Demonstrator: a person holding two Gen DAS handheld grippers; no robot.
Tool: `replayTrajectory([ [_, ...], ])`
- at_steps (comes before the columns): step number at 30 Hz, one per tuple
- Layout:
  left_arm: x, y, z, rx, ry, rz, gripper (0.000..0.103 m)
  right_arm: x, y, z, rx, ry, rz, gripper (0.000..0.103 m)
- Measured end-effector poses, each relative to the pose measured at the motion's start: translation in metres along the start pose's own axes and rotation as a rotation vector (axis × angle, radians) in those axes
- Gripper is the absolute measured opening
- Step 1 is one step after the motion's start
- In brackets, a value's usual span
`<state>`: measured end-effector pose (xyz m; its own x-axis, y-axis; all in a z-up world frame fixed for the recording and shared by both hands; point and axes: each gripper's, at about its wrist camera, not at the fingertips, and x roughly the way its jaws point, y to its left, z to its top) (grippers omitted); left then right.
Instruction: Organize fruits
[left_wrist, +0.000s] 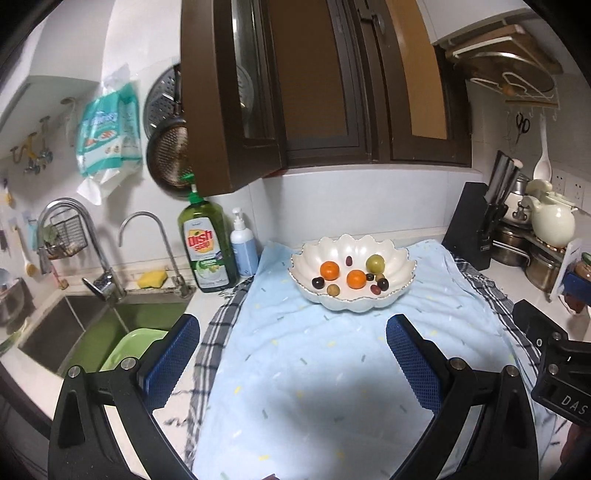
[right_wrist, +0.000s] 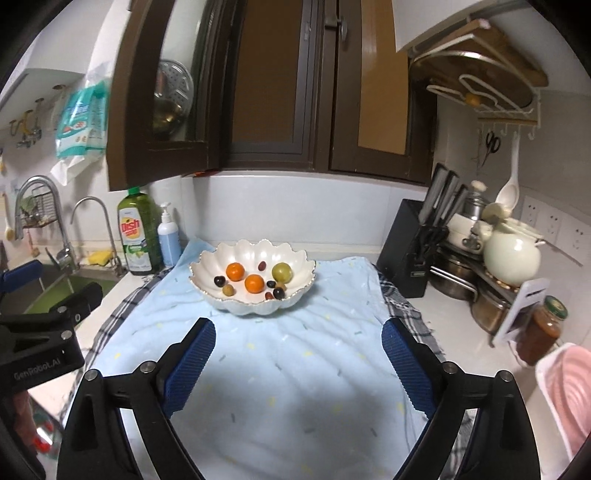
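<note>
A white scalloped bowl (left_wrist: 402, 267) stands at the far end of a light blue towel (left_wrist: 314, 369). In it lie two oranges (left_wrist: 329, 270), a green fruit (left_wrist: 375, 263) and several small dark fruits. The bowl (right_wrist: 295, 262) shows in the right wrist view too, with the oranges (right_wrist: 235, 271) and green fruit (right_wrist: 282, 272). My left gripper (left_wrist: 293, 354) is open and empty, held above the towel short of the bowl. My right gripper (right_wrist: 298, 363) is open and empty beside it, also short of the bowl.
A sink (left_wrist: 74, 328) with a green tub (left_wrist: 129, 349) and faucets lies left. A dish soap bottle (left_wrist: 208, 245) and pump bottle (left_wrist: 243, 247) stand by it. A knife block (right_wrist: 410, 247), pots, a teapot (right_wrist: 511, 254), a jar (right_wrist: 543, 330) and a pink rack (right_wrist: 569, 391) crowd the right.
</note>
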<state>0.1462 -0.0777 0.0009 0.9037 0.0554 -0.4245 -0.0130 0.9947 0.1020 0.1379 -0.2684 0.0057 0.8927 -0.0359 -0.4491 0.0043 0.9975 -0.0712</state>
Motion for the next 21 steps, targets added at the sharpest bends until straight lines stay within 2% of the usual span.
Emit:
replayTrajectory([
  [13,-0.092,-0.004,-0.033,0.033,-0.053,-0.017,0.103,-0.090,-0.007,-0.037,0.038,-0.035,0.019,0.095],
  [21,-0.121,-0.004,-0.043,0.041,-0.073,-0.028,0.103,-0.121,-0.009,-0.047,0.040,-0.054,0.021,0.095],
])
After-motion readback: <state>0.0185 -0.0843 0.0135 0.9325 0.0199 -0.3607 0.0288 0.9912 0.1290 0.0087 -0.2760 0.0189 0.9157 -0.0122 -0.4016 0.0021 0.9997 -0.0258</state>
